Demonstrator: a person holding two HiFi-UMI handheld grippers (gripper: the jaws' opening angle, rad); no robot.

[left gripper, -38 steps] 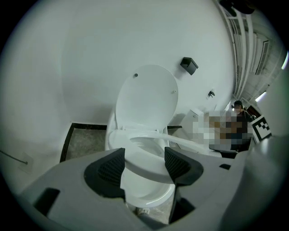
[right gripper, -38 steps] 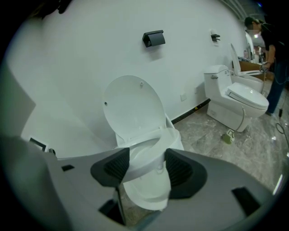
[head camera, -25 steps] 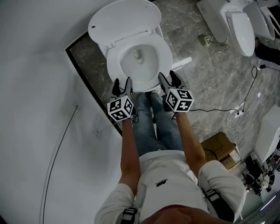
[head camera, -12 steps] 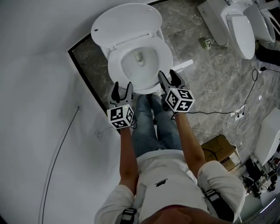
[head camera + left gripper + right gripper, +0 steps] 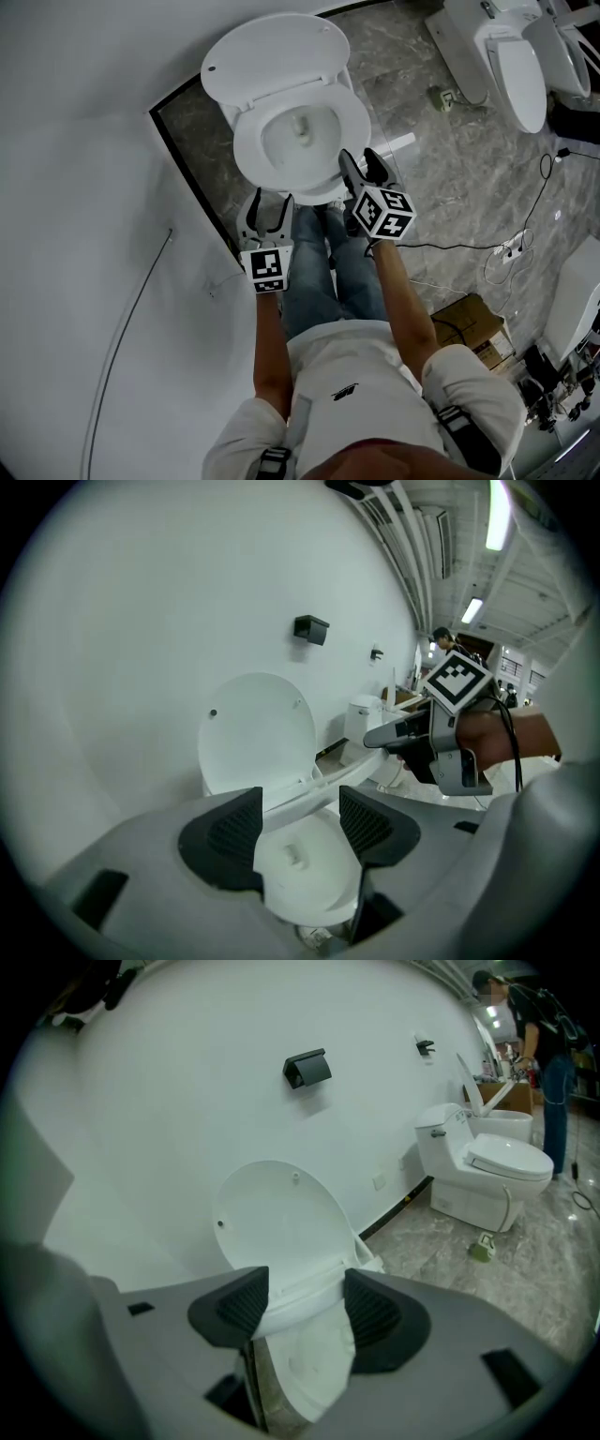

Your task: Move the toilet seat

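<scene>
Toilet seat: white ring lying over the bowl of the nearest toilet, at the top centre of the head view, with the lid raised against the wall behind it. Whether the ring sits fully flat cannot be told. Two grippers are in view. The left gripper is held just short of the bowl's front left edge, jaws spread and empty; its own view shows only the bowl beyond the gap. The right gripper has its tips over the seat's front right rim, jaws likewise spread. The rim lies in line with the gap, but contact cannot be confirmed. Three toilets in all: the near one and two more at the upper right, the farther of them cut off by the frame edge. On the marble floor lie one small green object, one cardboard box and loose cables. One black wall fitting is mounted above the lid. A person stands at the far right, partly cut off.
</scene>
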